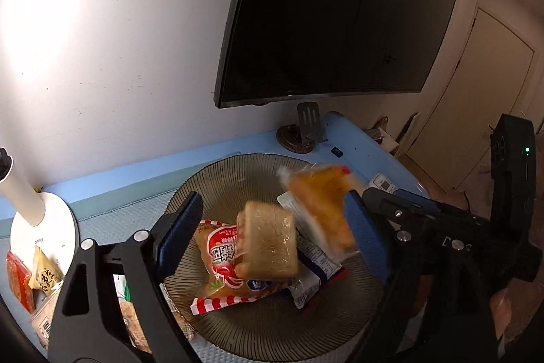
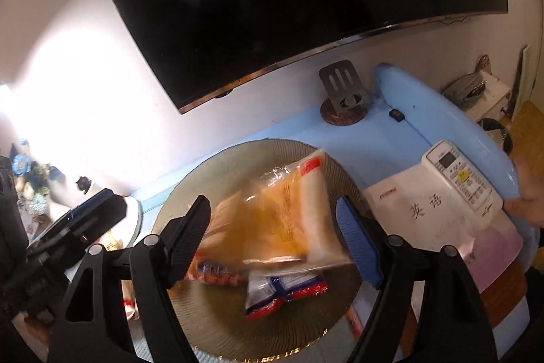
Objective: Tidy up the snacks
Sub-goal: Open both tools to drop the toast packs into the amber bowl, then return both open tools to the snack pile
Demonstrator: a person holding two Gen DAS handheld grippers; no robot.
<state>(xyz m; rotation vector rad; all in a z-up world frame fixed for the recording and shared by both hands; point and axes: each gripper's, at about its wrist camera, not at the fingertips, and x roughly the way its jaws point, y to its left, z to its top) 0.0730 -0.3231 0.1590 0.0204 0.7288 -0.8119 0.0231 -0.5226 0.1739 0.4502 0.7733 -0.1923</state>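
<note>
While spread wide over the plate (image 1: 258, 325), both grippers, left (image 1: 272, 237) and right (image 2: 275, 240), empty; snack packets (image 1: 268, 240) piled on plate. Beside it, remote (image 2: 462, 179) atop booklet (image 2: 408, 210) reading "英语".

Not much I can actually read here: the white booklet (image 2: 418, 210) under my remote (image 2: 462, 179) says 英语 in black, with a small red logo too tiny to make out. The red snack bag (image 1: 224, 257) has big white characters, but they're illegible.
</note>
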